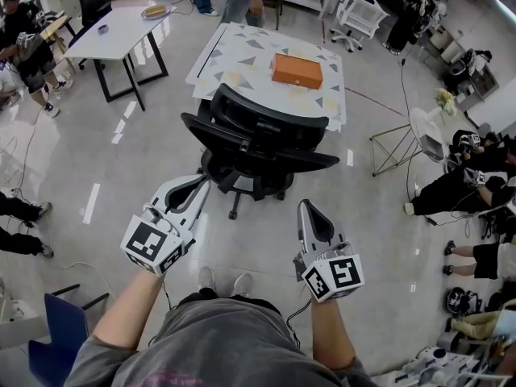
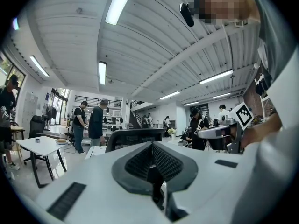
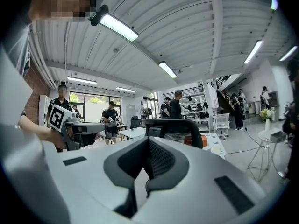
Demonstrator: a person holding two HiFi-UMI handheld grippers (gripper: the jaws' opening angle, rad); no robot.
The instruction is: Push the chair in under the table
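Observation:
A black office chair [image 1: 258, 139] stands with its backrest toward me, its seat facing a table [image 1: 234, 47] covered in a triangle-patterned cloth. An orange box [image 1: 297, 70] lies on that table. My left gripper [image 1: 201, 182] is shut and empty, its tip just short of the chair's left rear. My right gripper [image 1: 306, 208] is also shut with nothing in it, a little farther back from the chair. In the left gripper view the jaws [image 2: 152, 146] meet, with the chair's backrest [image 2: 131, 136] beyond them. The right gripper view shows closed jaws [image 3: 148, 141] below the backrest [image 3: 173, 125].
A white table [image 1: 113, 31] stands at the back left and a small round side table [image 1: 427, 123] with a wire stand at the right. People sit along both edges and stand behind the patterned table. A blue chair [image 1: 52, 337] is at my lower left.

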